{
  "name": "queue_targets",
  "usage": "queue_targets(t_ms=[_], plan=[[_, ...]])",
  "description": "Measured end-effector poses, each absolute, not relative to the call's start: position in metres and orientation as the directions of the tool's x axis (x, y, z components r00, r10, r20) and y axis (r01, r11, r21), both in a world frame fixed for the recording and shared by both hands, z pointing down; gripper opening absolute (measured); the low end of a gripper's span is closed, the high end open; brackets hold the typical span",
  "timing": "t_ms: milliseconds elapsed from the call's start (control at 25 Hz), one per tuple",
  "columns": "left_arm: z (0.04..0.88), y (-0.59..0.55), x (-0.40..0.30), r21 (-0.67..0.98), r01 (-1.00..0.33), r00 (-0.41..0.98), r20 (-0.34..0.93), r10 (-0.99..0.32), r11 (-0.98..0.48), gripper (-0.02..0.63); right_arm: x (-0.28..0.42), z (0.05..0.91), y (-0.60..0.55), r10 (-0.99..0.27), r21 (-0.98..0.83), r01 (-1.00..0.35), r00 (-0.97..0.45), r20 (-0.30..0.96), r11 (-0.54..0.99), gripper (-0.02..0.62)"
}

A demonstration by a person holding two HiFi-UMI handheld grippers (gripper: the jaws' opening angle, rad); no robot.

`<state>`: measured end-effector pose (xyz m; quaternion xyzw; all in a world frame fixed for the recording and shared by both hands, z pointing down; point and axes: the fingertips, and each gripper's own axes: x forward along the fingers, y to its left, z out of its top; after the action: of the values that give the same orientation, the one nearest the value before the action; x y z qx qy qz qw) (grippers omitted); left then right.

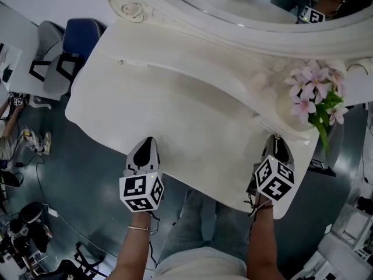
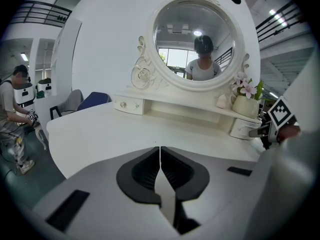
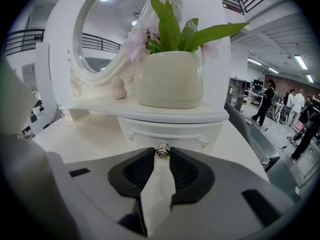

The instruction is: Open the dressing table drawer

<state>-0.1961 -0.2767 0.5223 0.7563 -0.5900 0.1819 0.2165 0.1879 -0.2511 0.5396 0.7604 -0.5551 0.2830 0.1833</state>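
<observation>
While my right gripper [image 3: 161, 154] jaws pinch the knob [image 3: 162, 150] of the drawer [image 3: 192, 134] at lower centre, left gripper [image 2: 160, 153] jaws clenched empty, I fear a crooked pull slipping them off

Dark blue-grey glossy floor [image 1: 87, 174], pale reflections across it. Thin black cables [image 1: 36, 177] trailing over it at left. Clutter of black stands and wheeled bases [image 1: 29, 232] in lower left corner (too tangled to tell apart). Blue upholstered chair [image 1: 81, 37] and grey chair with black armrests [image 1: 49, 66] side by side. Plain white wall [image 2: 100, 44] behind. Black metal railing of upper gallery [image 2: 37, 11] high at left. Long white ceiling strip lights [image 3: 300, 61] over open hall, small standing figures [image 3: 295, 104] far off beneath. Bright, even light throughout.
</observation>
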Motion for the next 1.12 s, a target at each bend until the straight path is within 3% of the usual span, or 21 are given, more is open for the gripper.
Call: queue_targets(t_ms=[1120], plan=[[0.521, -0.271, -0.2, 0.113, -0.968, 0.249, 0.527, -0.813, -0.223, 0.023, 0.177, 0.54, -0.236, -0.736, -0.041, -0.95, 0.213, 0.643, -0.31, 0.103]])
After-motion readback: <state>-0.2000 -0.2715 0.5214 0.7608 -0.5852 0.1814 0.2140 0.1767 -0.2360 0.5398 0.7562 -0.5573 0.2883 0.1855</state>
